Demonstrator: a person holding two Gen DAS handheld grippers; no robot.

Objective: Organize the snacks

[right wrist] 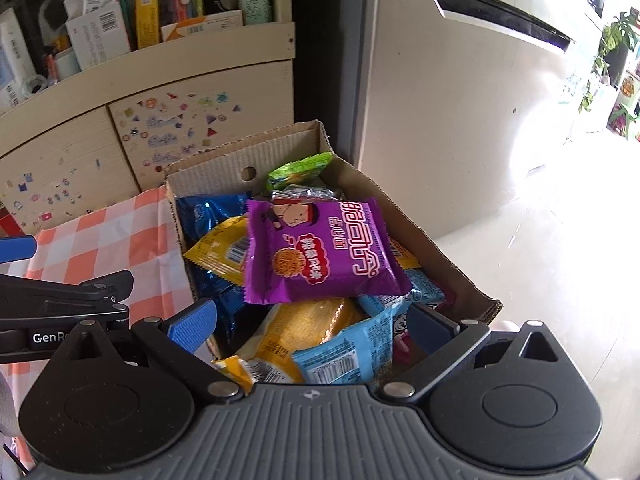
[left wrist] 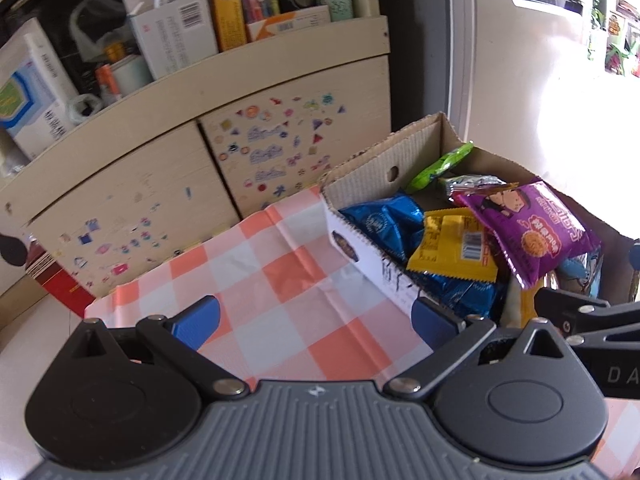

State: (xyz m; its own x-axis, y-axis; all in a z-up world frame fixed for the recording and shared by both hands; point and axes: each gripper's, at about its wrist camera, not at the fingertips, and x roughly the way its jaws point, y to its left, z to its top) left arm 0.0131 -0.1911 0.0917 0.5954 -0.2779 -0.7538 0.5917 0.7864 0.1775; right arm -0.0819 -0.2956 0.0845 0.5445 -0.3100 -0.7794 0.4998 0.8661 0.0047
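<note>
A cardboard box (right wrist: 280, 156) holds several snack packets. A purple packet (right wrist: 320, 252) lies on top, over yellow (right wrist: 220, 252), blue (right wrist: 208, 212), light-blue (right wrist: 344, 356) and green (right wrist: 300, 168) ones. My right gripper (right wrist: 308, 320) is open and empty, hovering over the near end of the box. My left gripper (left wrist: 316, 316) is open and empty above the checked cloth (left wrist: 288, 264), just left of the box (left wrist: 376, 160). The purple packet (left wrist: 532, 232) and a yellow packet (left wrist: 452, 244) also show in the left wrist view.
The box stands on a table covered with an orange-and-white checked cloth (right wrist: 100, 240). Behind is a sticker-covered cabinet (left wrist: 168, 168) with a shelf of boxes and books. A white fridge (right wrist: 440, 100) stands to the right. A red carton (left wrist: 52, 276) sits on the floor at left.
</note>
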